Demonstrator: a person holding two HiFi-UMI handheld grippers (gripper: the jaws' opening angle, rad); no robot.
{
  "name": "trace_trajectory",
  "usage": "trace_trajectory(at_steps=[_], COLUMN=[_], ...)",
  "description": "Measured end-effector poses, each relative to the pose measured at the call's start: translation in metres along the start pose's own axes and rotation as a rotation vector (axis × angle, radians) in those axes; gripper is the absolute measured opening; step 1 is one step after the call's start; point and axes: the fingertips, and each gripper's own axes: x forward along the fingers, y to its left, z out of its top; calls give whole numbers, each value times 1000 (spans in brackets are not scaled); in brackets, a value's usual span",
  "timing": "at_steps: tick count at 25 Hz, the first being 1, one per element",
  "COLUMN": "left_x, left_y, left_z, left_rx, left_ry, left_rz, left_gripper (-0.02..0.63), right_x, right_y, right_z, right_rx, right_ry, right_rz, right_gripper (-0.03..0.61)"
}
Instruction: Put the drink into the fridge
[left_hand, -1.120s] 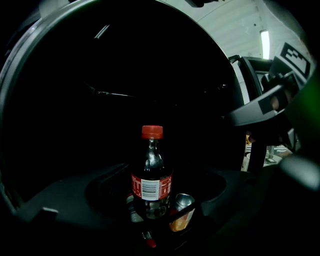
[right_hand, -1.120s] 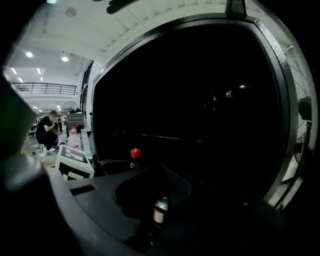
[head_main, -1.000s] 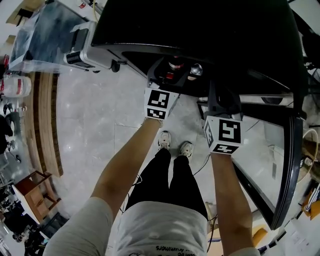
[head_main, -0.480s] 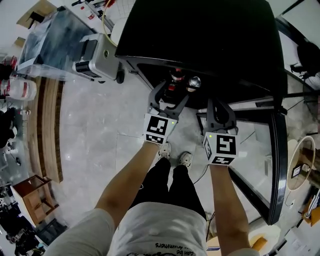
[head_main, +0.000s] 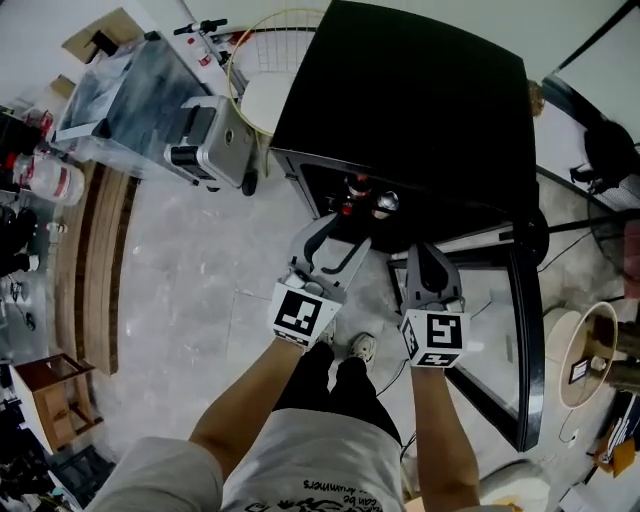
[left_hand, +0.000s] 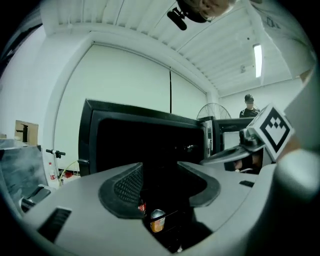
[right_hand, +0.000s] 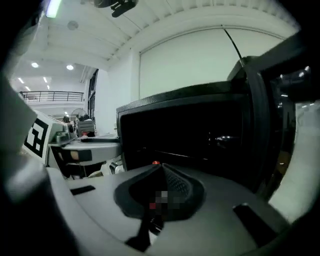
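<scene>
Two grippers are held side by side before a black fridge (head_main: 410, 100), seen from above in the head view. At far left, a grey machine (head_main: 215, 140) is noted on the pale floor, just beside the fridge's left corner.

Left gripper (head_main: 340, 235): jaws set apart at a moderate gap, having just been closing from their widest. No object is pressed by the pads. Between them, farther off, a drink can (left_hand: 157, 220) with a silver top is seen standing inside the dark fridge compartment. A red-capped bottle (left_hand: 142, 206) is seen just left of the can.

Right gripper (head_main: 427, 252): jaws brought together at the tips, pointed at the fridge opening.

At right, the fridge door (head_main: 525, 330) is found swung open, its glass panel edge-on to the opening.
</scene>
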Motion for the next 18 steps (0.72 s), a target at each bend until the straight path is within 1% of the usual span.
trace_trajectory(at_steps=[5, 10, 14, 18], left_x=[-24, -44, -55, -66], left_y=[-14, -21, -29, -38], left_z=[43, 77, 101, 122], left_rx=[-31, -53, -30, -17], left_ry=[-30, -52, -57, -61], left_rz=[-40, -72, -107, -140], left_gripper=[201, 146, 102, 88], right_x=[-16, -34, -50, -66], right_y=[12, 22, 27, 33], right_z=[27, 53, 76, 101], right_rx=[-19, -50, -50, -53], right_ry=[-22, -45, -62, -91], right_rz=[22, 41, 57, 76], right_gripper=[6, 6, 6, 6])
